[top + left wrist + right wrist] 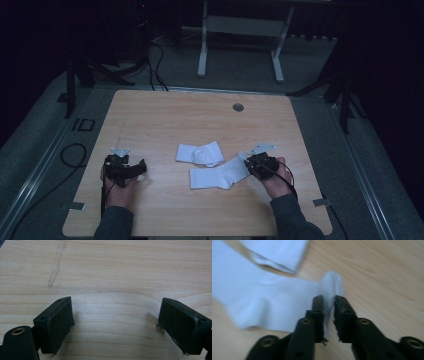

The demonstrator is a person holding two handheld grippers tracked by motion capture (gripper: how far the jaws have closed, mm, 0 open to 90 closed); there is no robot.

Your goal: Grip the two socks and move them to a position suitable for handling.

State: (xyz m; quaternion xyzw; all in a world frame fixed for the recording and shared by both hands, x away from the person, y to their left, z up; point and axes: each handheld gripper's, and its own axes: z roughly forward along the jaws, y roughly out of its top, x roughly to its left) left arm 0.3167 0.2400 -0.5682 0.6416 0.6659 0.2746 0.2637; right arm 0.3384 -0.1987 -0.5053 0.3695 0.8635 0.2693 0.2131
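Right claw (328,302) pinches only the thin end of the near white sock (220,175), jaws pressed on a small fold; risk: fabric slips out on a lift or drag. That sock lies flat on the surface (165,120), just touching the folded sock (200,153), so dragging could snag it. Left claw (116,322) is spread, empty, over bare wood.

Two plain white fabric socks, the nearer sock (218,175) and the farther sock (200,153), lie on the pale wood-grain counter (165,120) (one faint pale streak). Both black grippers, left gripper (131,169) and right gripper (250,163), carry grey plates.
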